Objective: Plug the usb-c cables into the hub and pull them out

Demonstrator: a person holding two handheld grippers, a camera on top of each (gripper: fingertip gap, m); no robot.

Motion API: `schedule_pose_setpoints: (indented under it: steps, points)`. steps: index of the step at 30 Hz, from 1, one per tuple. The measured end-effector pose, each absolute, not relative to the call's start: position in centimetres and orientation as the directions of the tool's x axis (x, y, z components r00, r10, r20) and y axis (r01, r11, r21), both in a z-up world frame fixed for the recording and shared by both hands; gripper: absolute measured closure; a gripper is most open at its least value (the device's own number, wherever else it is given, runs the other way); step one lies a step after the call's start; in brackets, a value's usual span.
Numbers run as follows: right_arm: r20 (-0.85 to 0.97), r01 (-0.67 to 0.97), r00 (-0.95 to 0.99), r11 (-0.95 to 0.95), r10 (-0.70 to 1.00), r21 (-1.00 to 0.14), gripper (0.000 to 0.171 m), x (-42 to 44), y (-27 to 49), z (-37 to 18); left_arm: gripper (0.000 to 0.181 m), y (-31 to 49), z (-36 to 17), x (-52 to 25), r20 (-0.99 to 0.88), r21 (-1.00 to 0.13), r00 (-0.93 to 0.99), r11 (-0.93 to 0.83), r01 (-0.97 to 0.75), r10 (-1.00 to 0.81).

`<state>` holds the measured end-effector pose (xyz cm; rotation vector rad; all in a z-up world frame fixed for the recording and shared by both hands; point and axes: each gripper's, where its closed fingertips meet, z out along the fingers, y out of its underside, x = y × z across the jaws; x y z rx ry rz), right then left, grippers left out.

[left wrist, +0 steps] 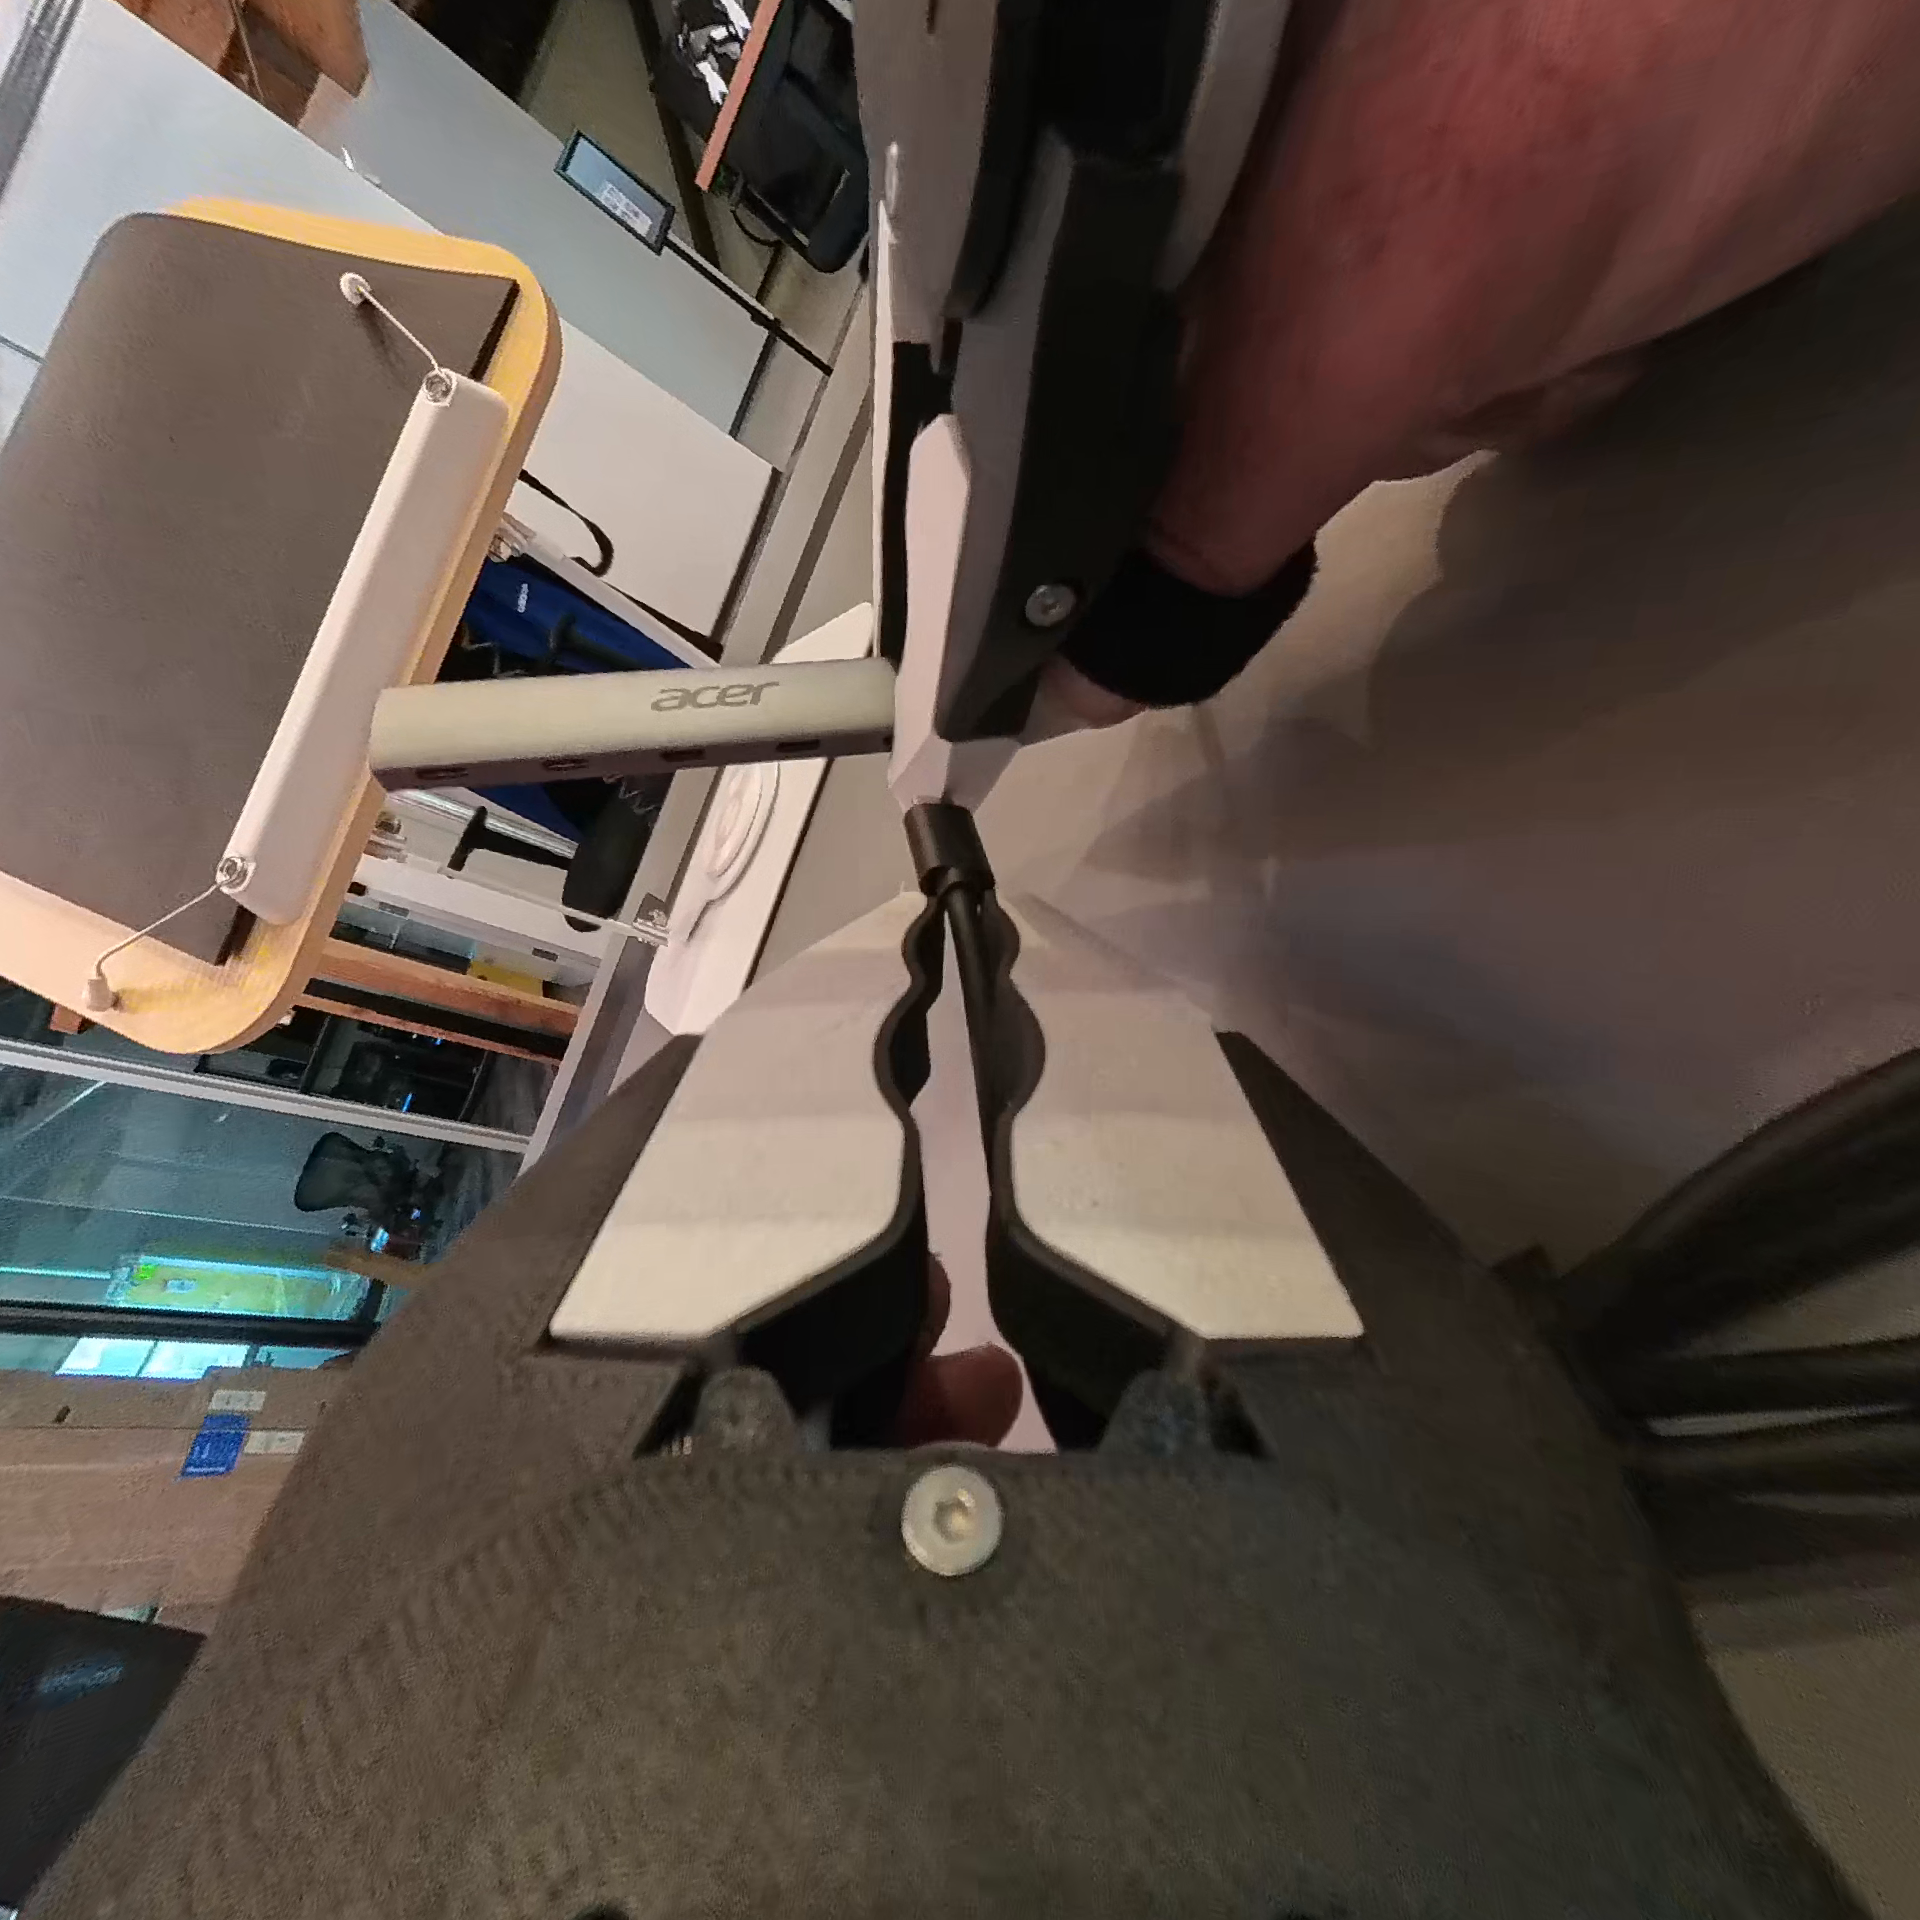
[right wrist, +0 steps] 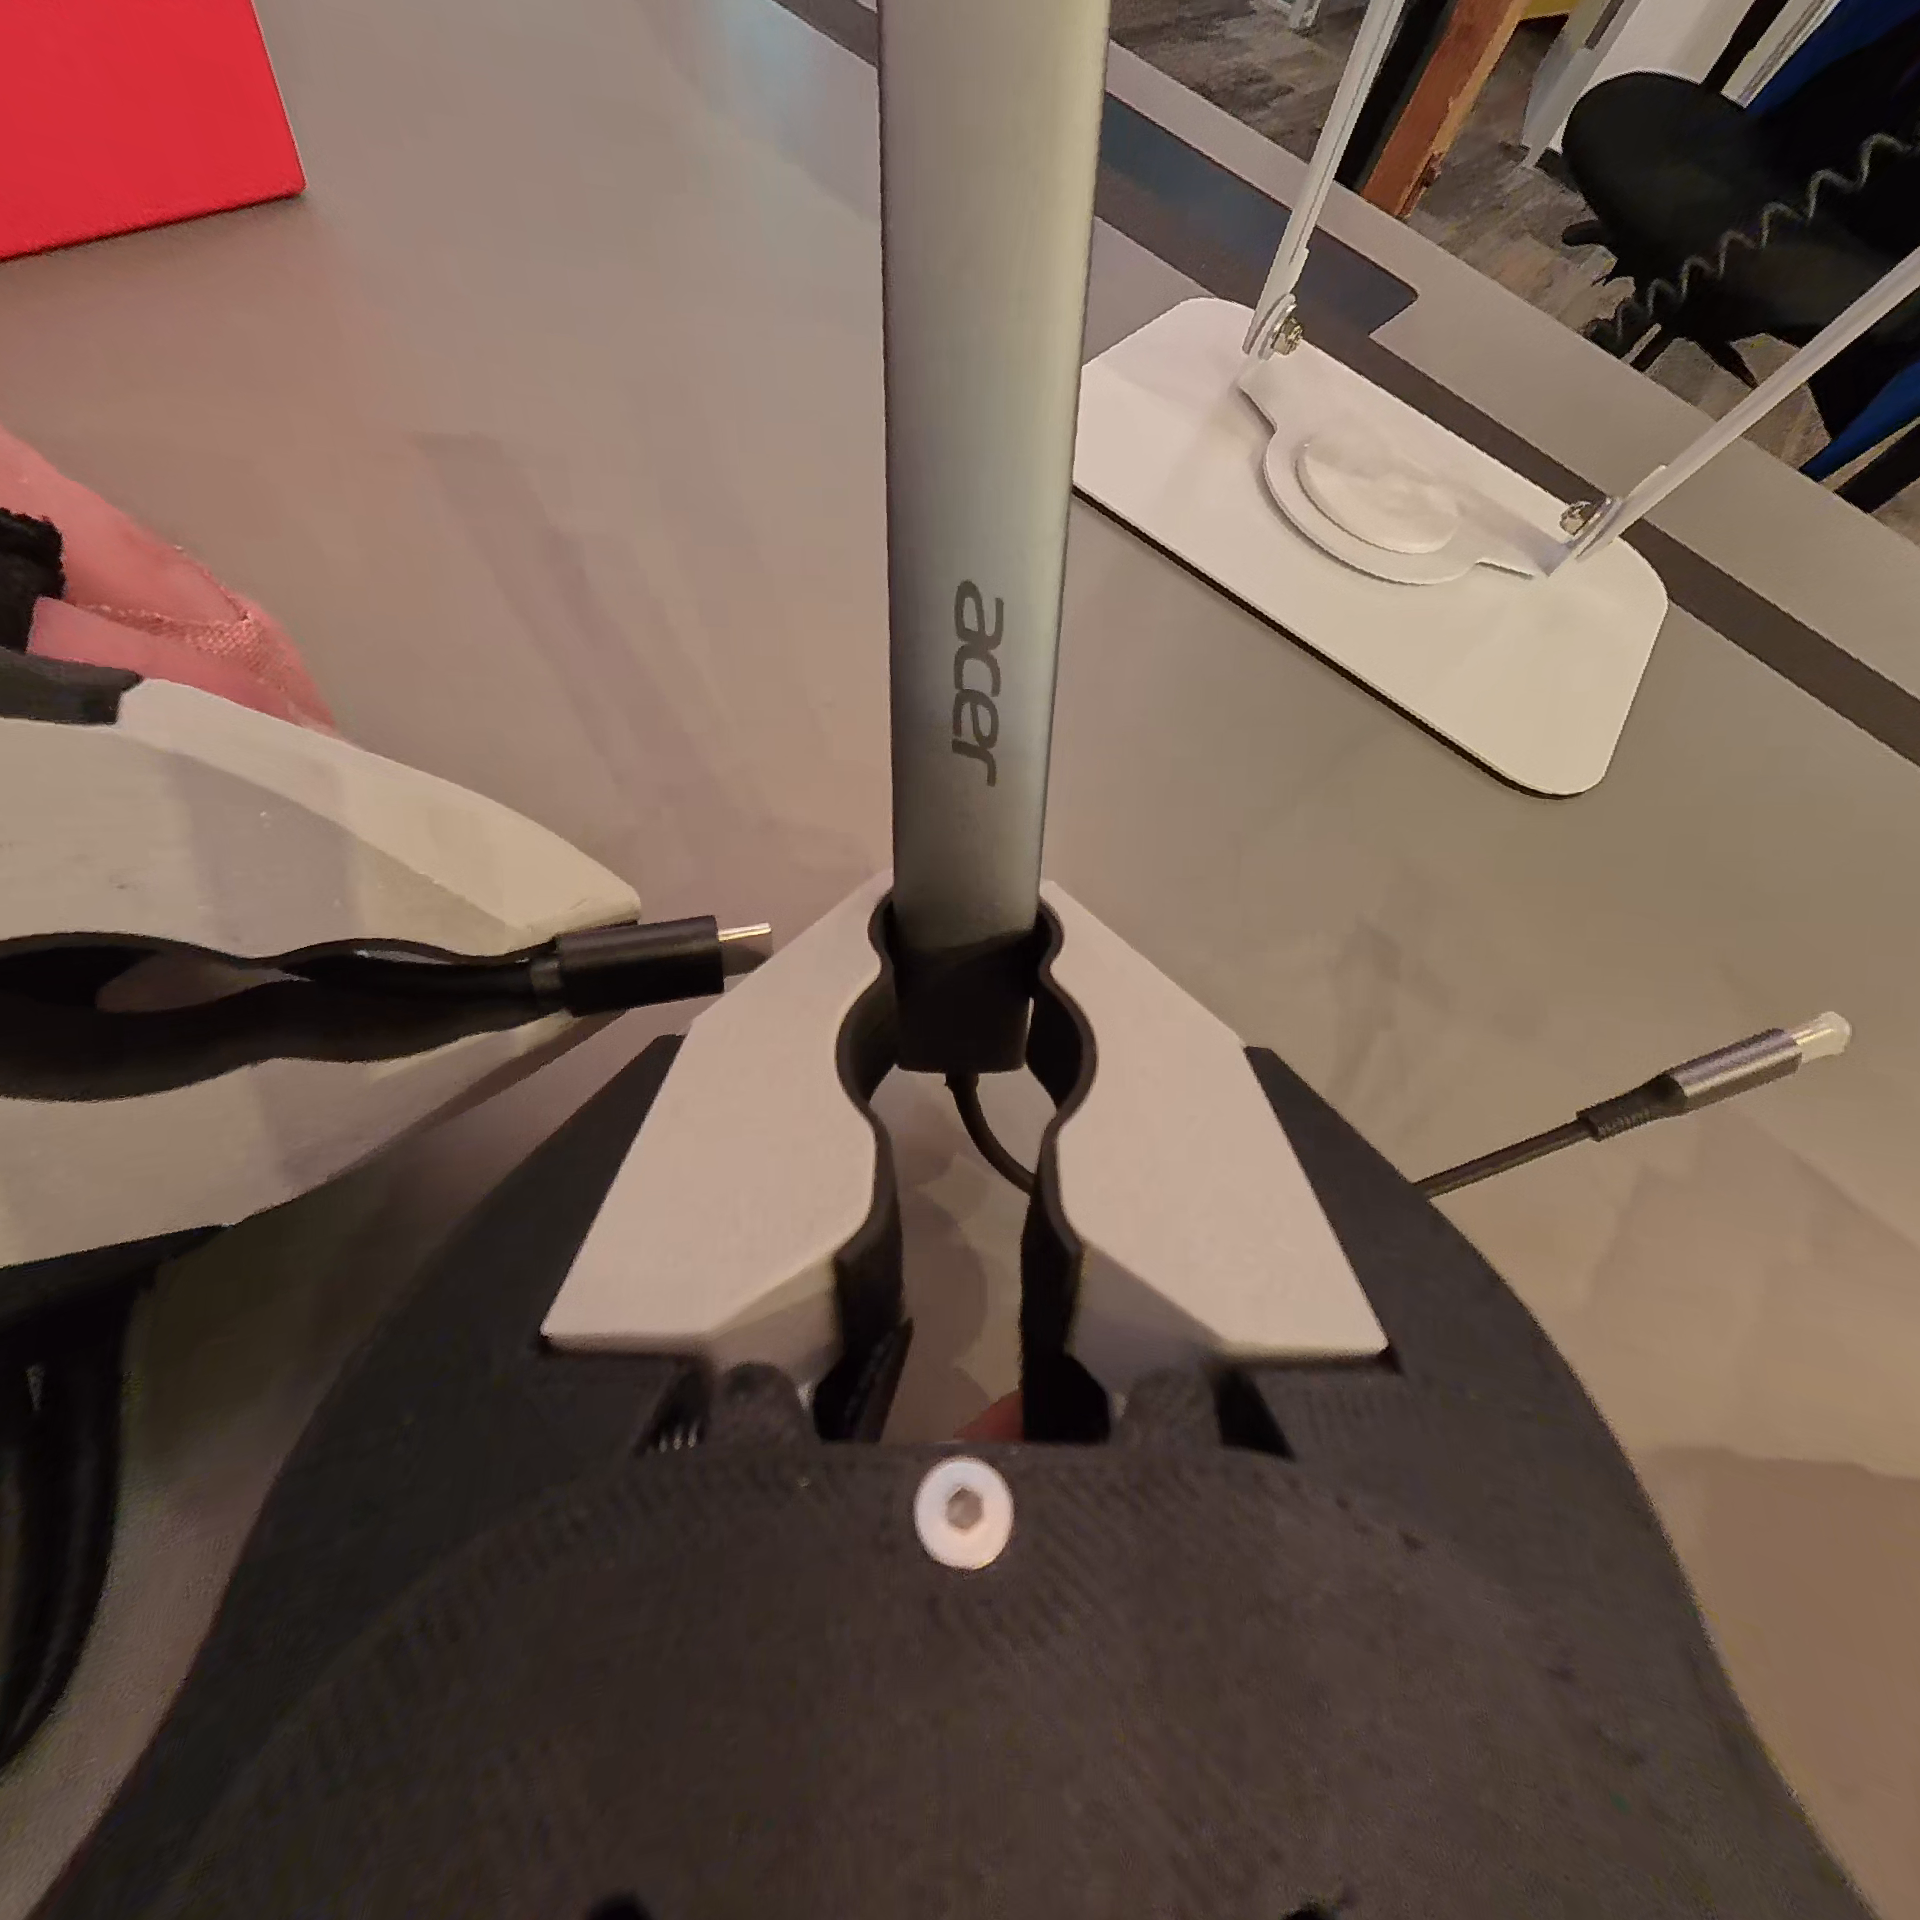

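While the right gripper (right wrist: 961, 997) clamps the grey hub (right wrist: 977, 468) by its cable end, keeping the port side exposed, the left gripper (left wrist: 951, 914) pinches a black usb-c cable (right wrist: 634, 961) just behind its plug, tip unplugged beside the hub. A second cable (right wrist: 1714, 1060) lies on the table (right wrist: 520, 416), likely next.

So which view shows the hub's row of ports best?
The left wrist view: the grey hub lies side-on, its port row along the lower edge in plain sight, clear of the black usb-c plug. The right wrist view shows only the hub's flat top face, with no ports visible.
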<state>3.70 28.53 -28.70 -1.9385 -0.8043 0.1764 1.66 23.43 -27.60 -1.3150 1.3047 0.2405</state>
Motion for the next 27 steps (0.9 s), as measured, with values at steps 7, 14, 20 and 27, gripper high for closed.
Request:
schedule_pose_setpoints:
  steps: [7, 14, 20, 27]
  points:
    - [0.217, 0.474, 0.757, -0.288, 0.617, -0.832, 0.155, 3.4, 28.3, -28.9, 0.167, 23.0, -27.1, 2.2, -0.783, -0.582, 0.372, 0.373, -0.723, -0.499]
    - [0.204, 0.455, 0.763, -0.286, 0.614, -0.843, 0.155, 3.4, 28.3, -28.7, 0.175, 23.4, -27.0, 1.8, -0.784, -0.584, 0.387, 0.365, -0.725, -0.485]
    - [0.221, 0.423, 0.786, -0.241, 0.577, -0.874, 0.155, 4.7, 28.2, -26.5, 0.177, 23.4, -27.4, 1.8, -0.768, -0.594, 0.39, 0.339, -0.73, -0.508]
    - [0.261, 0.463, 0.778, -0.241, 0.572, -0.853, 0.155, 4.4, 28.5, -27.3, 0.177, 23.4, -27.5, 1.9, -0.761, -0.598, 0.393, 0.326, -0.732, -0.516]
